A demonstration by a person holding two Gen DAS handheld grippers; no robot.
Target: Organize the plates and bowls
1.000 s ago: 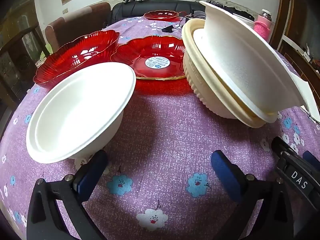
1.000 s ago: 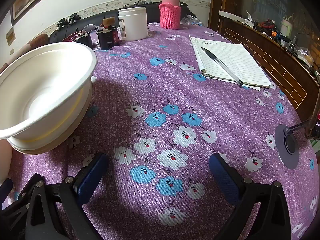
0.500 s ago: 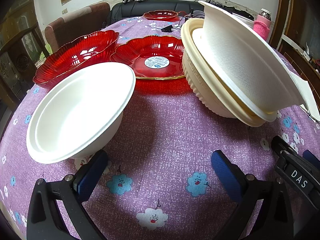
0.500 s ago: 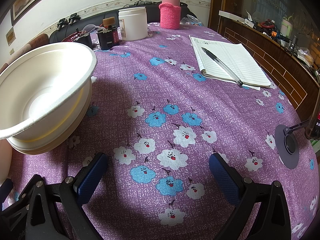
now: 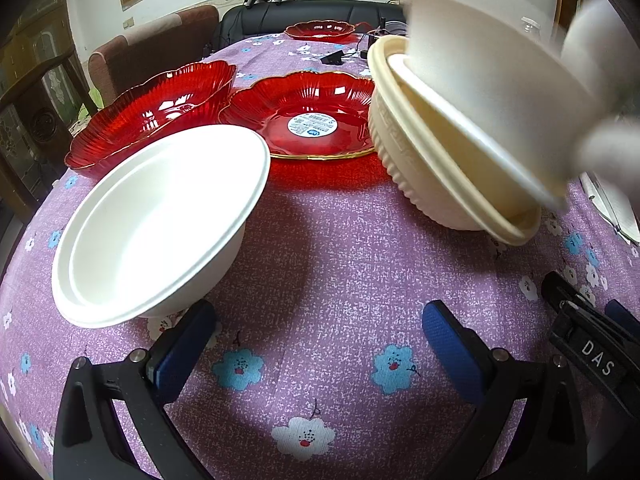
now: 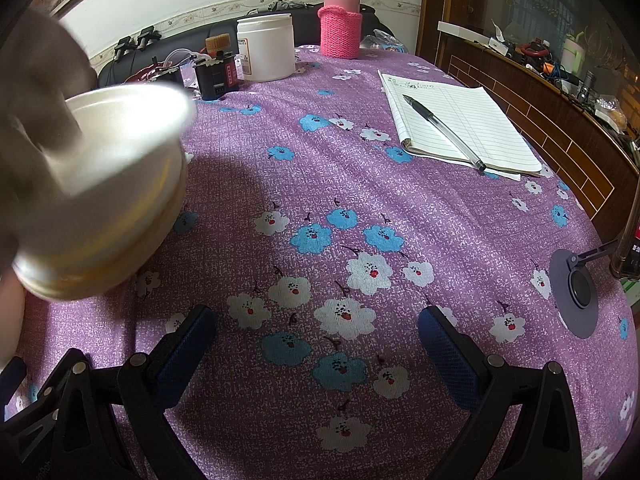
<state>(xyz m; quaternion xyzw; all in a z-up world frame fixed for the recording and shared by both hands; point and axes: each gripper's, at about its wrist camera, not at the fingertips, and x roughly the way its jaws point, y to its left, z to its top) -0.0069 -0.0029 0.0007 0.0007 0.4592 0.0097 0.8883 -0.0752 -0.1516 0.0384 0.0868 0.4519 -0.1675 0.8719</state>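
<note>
A white foam bowl point(image 5: 160, 216) sits on the purple flowered cloth just ahead of my left gripper point(image 5: 320, 340), which is open and empty. Behind it stand two red glass dishes point(image 5: 152, 100) point(image 5: 308, 116). To the right a cream ribbed bowl point(image 5: 416, 160) holds a white bowl point(image 5: 480, 68), blurred, with a bare hand point(image 5: 600, 92) on its rim. The same stack point(image 6: 108, 200) shows at the left of the right wrist view. My right gripper point(image 6: 316, 344) is open and empty over bare cloth.
A third red dish point(image 5: 320, 31) sits far back. A notebook with a pen point(image 6: 452, 128), a white jar point(image 6: 266, 46), a pink-sleeved bottle point(image 6: 340, 28) and a black box point(image 6: 216, 74) stand at the back right. A grey disc stand point(image 6: 576, 292) is near the right edge.
A hand has come in and taken the rim of the top white bowl in the stack, which is now blurred and lifted. Both grippers have stayed put.
</note>
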